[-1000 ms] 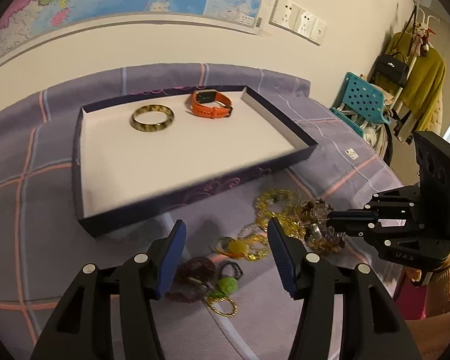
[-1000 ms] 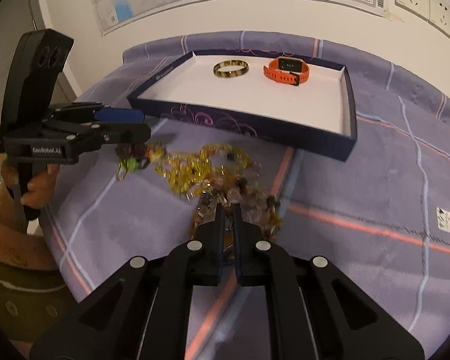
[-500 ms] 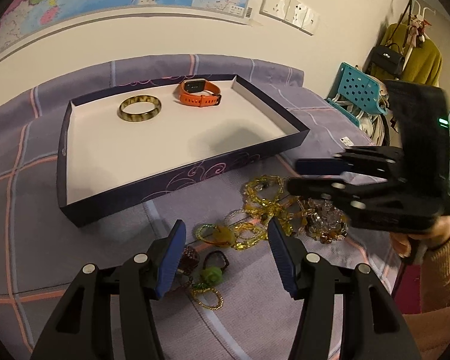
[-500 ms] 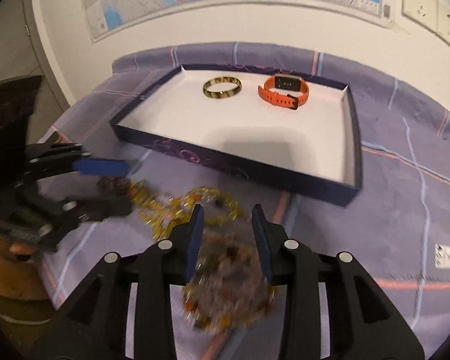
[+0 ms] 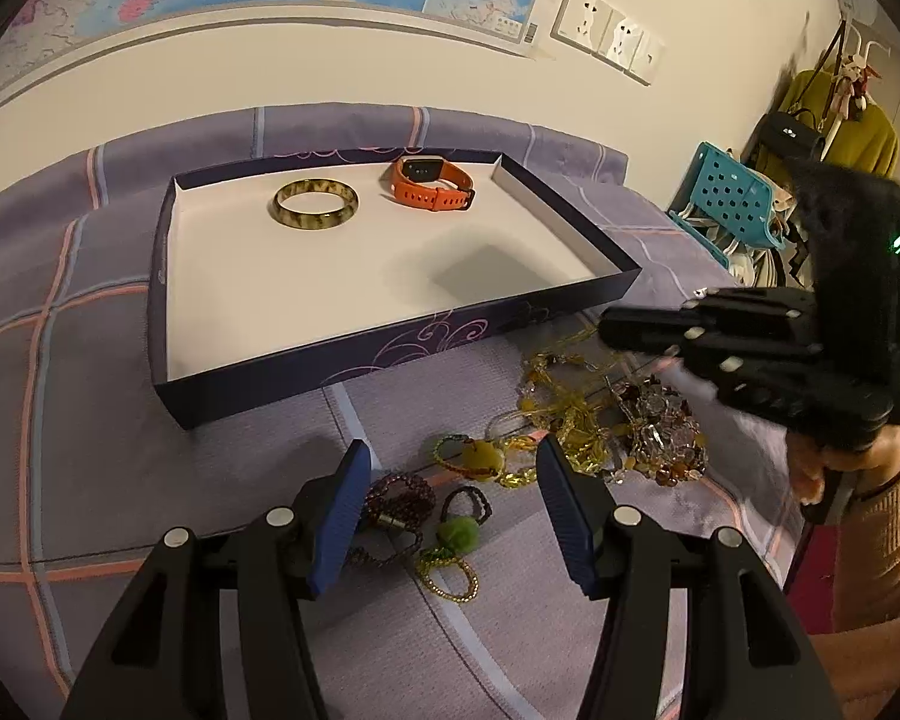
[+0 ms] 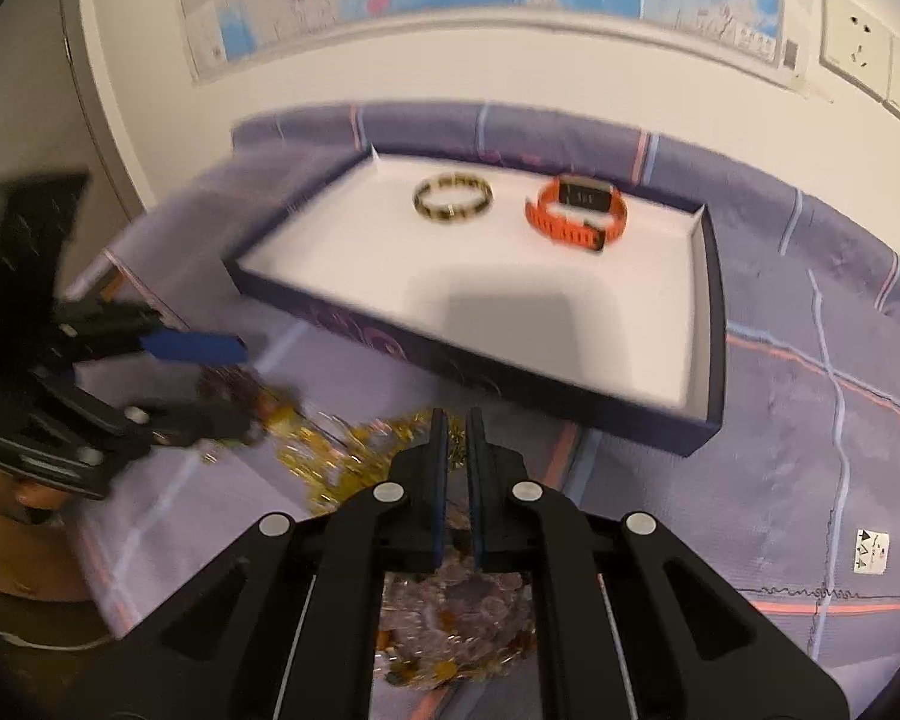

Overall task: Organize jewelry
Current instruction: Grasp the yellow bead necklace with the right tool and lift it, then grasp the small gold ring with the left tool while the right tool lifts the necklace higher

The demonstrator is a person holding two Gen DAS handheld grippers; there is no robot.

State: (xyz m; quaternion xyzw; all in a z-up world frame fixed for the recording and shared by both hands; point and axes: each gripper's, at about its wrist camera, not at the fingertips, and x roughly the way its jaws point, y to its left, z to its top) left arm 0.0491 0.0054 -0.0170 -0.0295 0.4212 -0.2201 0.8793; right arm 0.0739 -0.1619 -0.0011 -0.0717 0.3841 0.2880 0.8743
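Note:
A dark blue tray (image 5: 390, 351) with a white floor holds a mottled bangle (image 5: 315, 205) and an orange watch (image 5: 429, 187); both also show as bangle (image 6: 453, 199) and watch (image 6: 576, 211). In front of the tray (image 6: 510, 381) a jewelry pile lies on the purple cloth: yellow bead chains (image 5: 570, 420), a clear-and-amber crystal bracelet (image 5: 660, 435), a purple bead bracelet (image 5: 397, 498), a green pompom tie (image 5: 459, 531). My left gripper (image 5: 453, 450) hovers open over the purple and green pieces, touching nothing. My right gripper (image 6: 456, 420) is shut above the yellow chains (image 6: 330, 456), with nothing visible between its pads.
A purple checked cloth (image 5: 90, 420) covers the surface. A wall with a map and sockets (image 5: 606, 39) stands behind the tray. At the far right are a teal basket (image 5: 729, 198) and hanging bags. A person's sleeve (image 5: 870, 552) is at the right edge.
My right gripper opened, then shut again, and drew up off the crystal bracelet toward the tray's near wall. The left gripper has stayed open over the same pieces.

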